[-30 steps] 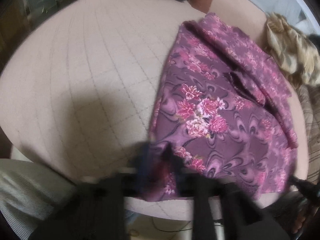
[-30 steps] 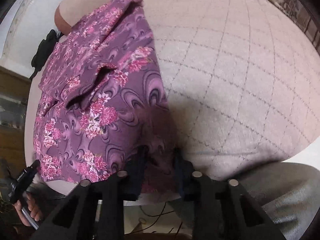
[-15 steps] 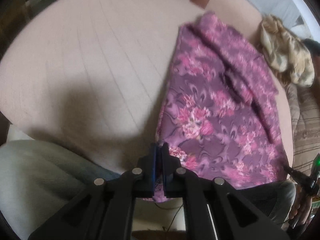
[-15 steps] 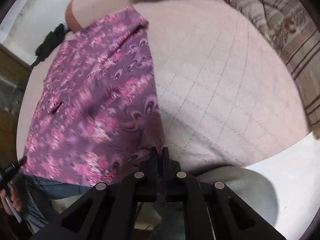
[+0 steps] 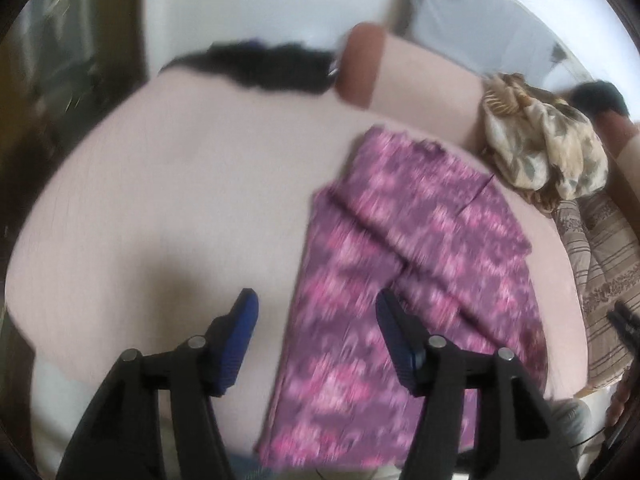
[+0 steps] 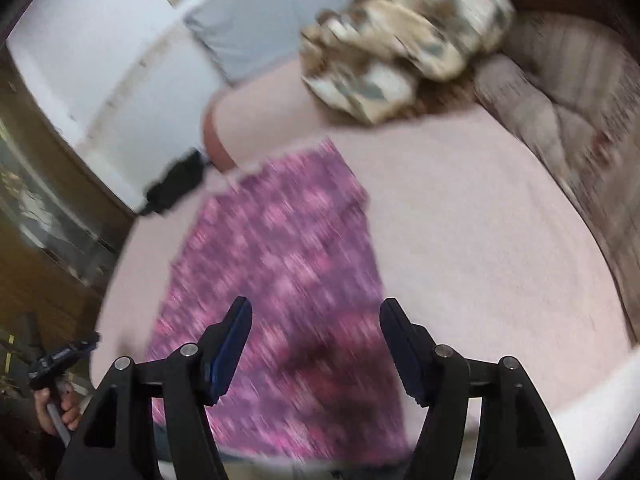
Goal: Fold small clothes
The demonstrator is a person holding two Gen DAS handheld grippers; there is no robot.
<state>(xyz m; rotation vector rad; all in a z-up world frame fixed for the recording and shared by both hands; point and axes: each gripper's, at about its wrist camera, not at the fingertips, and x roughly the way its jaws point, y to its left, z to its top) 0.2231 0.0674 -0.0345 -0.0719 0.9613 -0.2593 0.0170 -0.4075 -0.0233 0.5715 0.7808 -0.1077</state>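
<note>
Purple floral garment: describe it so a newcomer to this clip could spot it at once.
Start from the wide pale pink cushion. The purple floral garment lies flat on it, a long folded strip just beyond both open grippers. Unlike the crumpled beige leaf-print cloth behind it, it is magenta-flowered and smoothed out.

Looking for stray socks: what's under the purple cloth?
The purple cloth lies flat on the pink cushion, one part folded over itself. Anything beneath is covered; no bulge shows through the blur.
</note>
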